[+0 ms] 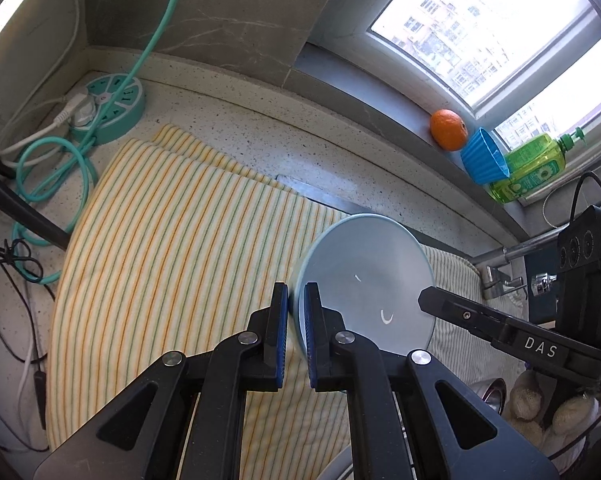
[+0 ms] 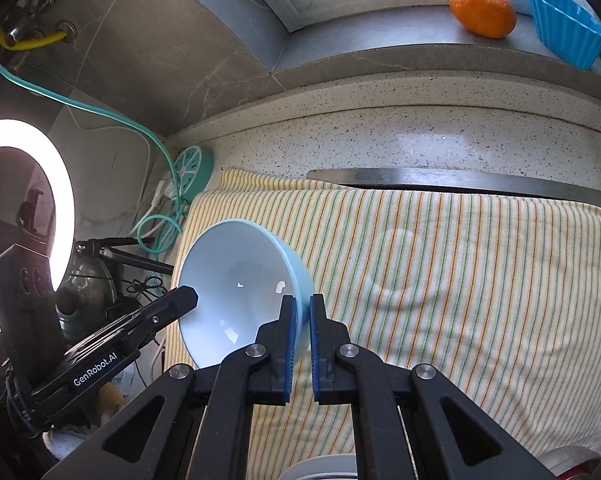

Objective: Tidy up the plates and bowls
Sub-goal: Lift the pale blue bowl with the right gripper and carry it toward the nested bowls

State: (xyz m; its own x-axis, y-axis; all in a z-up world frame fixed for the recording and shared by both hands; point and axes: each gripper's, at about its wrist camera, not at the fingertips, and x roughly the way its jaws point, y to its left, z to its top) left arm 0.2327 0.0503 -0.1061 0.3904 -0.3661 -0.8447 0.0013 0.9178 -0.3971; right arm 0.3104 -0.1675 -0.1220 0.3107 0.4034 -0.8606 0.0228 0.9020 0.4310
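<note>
A light blue bowl (image 1: 366, 280) is held tilted above the striped cloth (image 1: 172, 248). My left gripper (image 1: 296, 300) is shut on the bowl's left rim. My right gripper (image 2: 303, 312) is shut on the opposite rim; the bowl (image 2: 236, 284) shows its inside in the right wrist view. The right gripper's finger (image 1: 460, 312) reaches the bowl from the right in the left wrist view. The left gripper's finger (image 2: 168, 306) reaches it from the left in the right wrist view. A white plate edge (image 2: 320, 468) shows at the bottom.
A round teal power strip (image 1: 108, 106) with cables sits in the back left corner. An orange (image 1: 448, 128), a blue cup (image 1: 484, 156) and a green soap bottle (image 1: 536, 164) stand on the window sill. A ring light (image 2: 24, 220) stands at the left. A sink edge (image 2: 440, 180) lies behind the cloth.
</note>
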